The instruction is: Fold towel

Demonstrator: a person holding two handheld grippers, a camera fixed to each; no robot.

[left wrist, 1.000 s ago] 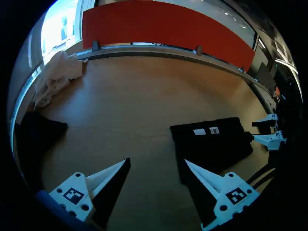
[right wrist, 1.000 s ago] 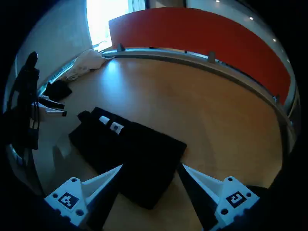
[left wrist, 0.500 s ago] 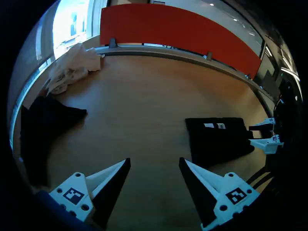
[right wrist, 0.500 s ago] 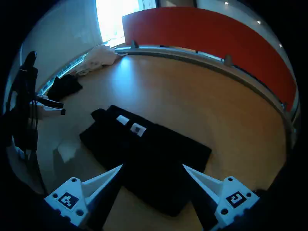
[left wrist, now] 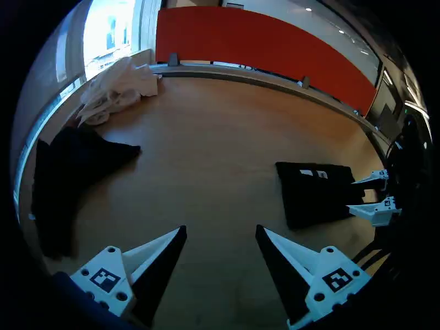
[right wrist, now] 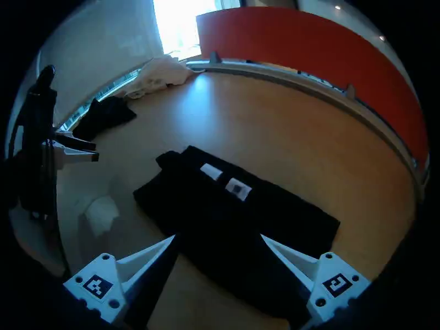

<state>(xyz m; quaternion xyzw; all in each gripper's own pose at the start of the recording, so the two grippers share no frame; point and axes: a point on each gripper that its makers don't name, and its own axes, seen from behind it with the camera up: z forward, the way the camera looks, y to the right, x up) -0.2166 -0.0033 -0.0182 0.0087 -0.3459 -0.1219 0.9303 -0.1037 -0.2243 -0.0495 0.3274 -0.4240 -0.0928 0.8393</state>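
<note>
A folded black towel point(right wrist: 236, 220) with two small white labels lies flat on the wooden table point(right wrist: 308, 132), just ahead of my right gripper point(right wrist: 220, 242), which is open and hovers above its near edge. In the left gripper view the same black towel point(left wrist: 316, 192) lies at the right, with the right gripper point(left wrist: 374, 192) beside it. My left gripper point(left wrist: 220, 234) is open over bare wood, well left of the towel, with nothing between its fingers. In the right gripper view the left gripper point(right wrist: 74, 151) shows at the far left.
A second black cloth point(left wrist: 71, 165) lies spread at the table's left side. A crumpled white cloth point(left wrist: 118, 82) sits in the far left corner by the window. A red panel point(left wrist: 264, 44) runs along the table's far edge. A white scrap point(right wrist: 102, 212) lies near the black towel.
My left gripper has swung left, away from the black towel, bringing the black cloth at the left more into view. My right gripper has shifted slightly; the towel now sits more central before it.
</note>
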